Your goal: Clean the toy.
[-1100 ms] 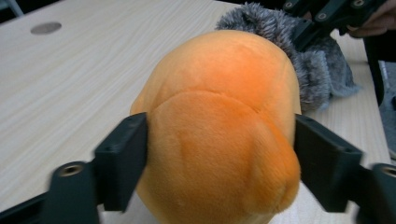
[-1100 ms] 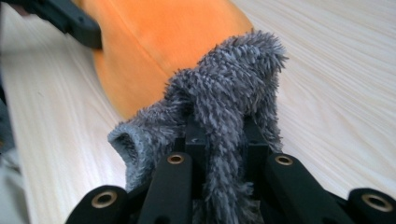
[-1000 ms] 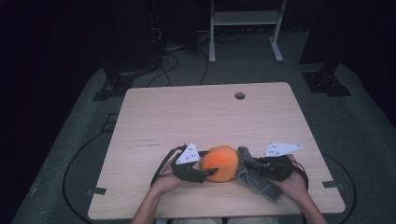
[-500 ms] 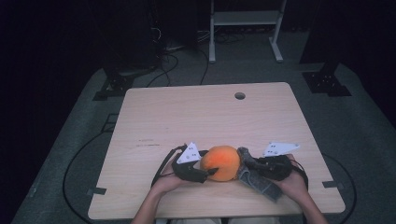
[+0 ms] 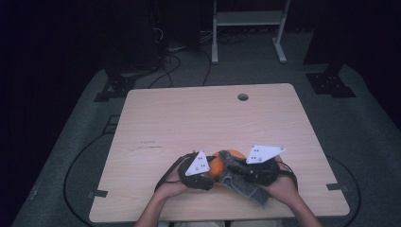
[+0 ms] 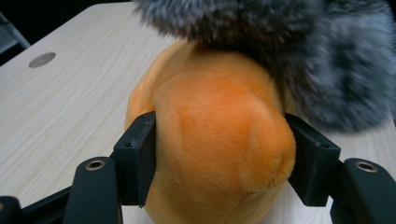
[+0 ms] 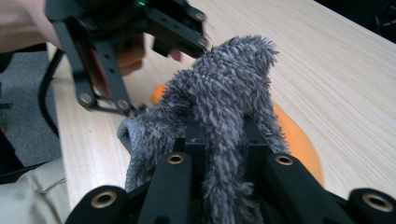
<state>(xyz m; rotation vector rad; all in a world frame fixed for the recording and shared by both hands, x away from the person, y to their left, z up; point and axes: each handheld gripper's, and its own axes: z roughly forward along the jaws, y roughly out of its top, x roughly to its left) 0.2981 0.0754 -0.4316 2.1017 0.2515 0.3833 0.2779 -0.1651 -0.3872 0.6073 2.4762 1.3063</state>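
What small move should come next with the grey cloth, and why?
Probably draw the right claw and its grey fluffy cloth further across the orange plush ball. The left claw grips the ball at both sides, and the cloth lies only on its top.

Grey cloth blurred, cropped at top.

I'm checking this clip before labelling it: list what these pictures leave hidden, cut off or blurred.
- The orange plush toy: its underside is cut off by the bottom edge of the left gripper view, and its top is covered by the grey fuzzy cloth, blurred there.
- In the right gripper view, the cloth hides most of the toy.
- In the high view, the left gripper and right gripper jaws are too small to judge.
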